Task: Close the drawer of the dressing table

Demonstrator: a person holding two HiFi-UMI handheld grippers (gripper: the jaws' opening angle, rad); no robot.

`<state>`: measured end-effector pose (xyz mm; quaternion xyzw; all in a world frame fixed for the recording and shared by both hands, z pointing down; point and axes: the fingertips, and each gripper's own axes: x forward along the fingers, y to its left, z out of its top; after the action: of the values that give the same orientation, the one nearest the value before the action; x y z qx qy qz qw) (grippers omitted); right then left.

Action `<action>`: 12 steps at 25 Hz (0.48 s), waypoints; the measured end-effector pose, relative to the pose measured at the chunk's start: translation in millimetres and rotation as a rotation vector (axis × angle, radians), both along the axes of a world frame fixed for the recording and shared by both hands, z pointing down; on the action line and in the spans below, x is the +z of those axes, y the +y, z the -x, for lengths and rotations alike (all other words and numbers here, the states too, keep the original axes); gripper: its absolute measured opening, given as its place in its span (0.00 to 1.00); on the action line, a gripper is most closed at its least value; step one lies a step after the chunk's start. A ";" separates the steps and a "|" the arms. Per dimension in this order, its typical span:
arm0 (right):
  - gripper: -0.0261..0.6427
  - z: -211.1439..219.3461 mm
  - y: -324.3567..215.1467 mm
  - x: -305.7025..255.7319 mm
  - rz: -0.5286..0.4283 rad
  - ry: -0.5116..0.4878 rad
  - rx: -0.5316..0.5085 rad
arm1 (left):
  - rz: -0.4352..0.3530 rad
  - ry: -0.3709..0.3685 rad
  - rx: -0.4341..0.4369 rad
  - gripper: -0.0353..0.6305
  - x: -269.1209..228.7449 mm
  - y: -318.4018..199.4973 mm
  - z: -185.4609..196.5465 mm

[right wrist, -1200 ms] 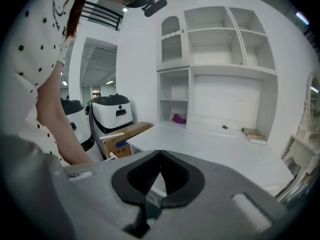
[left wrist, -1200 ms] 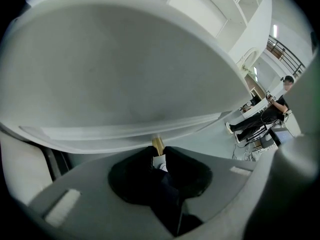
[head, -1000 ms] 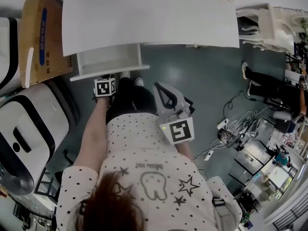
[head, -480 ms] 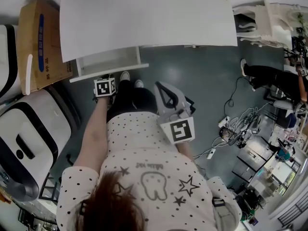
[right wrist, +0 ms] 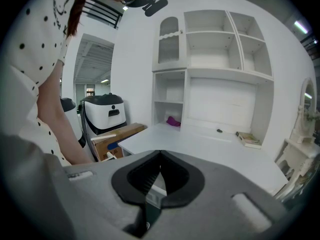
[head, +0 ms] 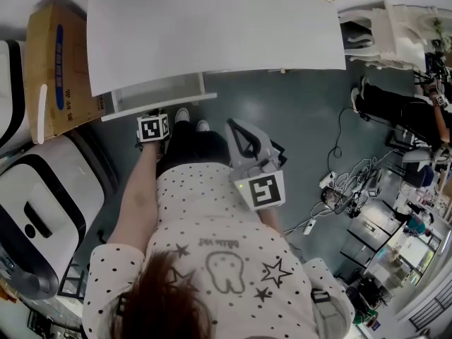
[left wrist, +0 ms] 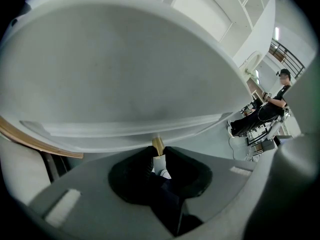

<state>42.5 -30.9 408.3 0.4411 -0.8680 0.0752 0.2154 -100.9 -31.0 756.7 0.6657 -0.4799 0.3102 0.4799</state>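
Note:
The white dressing table [head: 212, 27] fills the top of the head view. Its drawer [head: 159, 89] sticks out a little at the left, under the table top. My left gripper [head: 159, 114] is at the drawer's front panel. In the left gripper view the white drawer front [left wrist: 125, 84] looms close, and my left gripper [left wrist: 158, 151] is shut on a small gold knob [left wrist: 158, 144]. My right gripper [head: 234, 128] hangs apart over the grey floor, right of the person's legs. My right gripper [right wrist: 159, 156] has its pads together with nothing between them.
A cardboard box [head: 60, 55] and a white and black machine [head: 35, 203] stand left of the drawer. Cables and a power strip [head: 332, 189] lie on the floor at the right. A seated person [head: 395, 108] and white furniture [head: 395, 27] are at the far right.
Less of the drawer shows under the table top than a second ago: it has slid in a little. The left gripper stays at its front. The right gripper has hardly moved.

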 end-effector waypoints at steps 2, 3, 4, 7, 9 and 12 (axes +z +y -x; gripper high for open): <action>0.03 0.2 -2.0 0.2 -0.002 0.002 0.000 | 0.000 0.000 -0.003 0.16 0.5 -2.4 0.4; 0.03 0.3 -2.8 0.3 -0.002 0.004 -0.001 | 0.000 -0.001 -0.005 0.16 0.7 -3.4 0.8; 0.03 0.4 -3.7 0.2 -0.003 0.003 0.000 | 0.000 -0.001 -0.007 0.16 1.0 -4.3 1.3; 0.03 -0.2 -5.7 0.8 -0.004 0.004 0.001 | 0.002 0.000 -0.015 0.16 2.6 -6.2 1.7; 0.03 -0.1 -6.8 1.7 -0.006 0.008 0.000 | 0.004 -0.001 -0.019 0.16 4.0 -7.1 2.2; 0.03 0.4 -8.4 2.0 -0.006 0.013 0.000 | 0.006 0.000 -0.028 0.16 4.5 -8.8 4.0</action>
<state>42.1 -39.3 410.3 0.4423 -0.8668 0.0699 0.2196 -104.9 -39.8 761.2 0.6575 -0.4881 0.3047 0.4864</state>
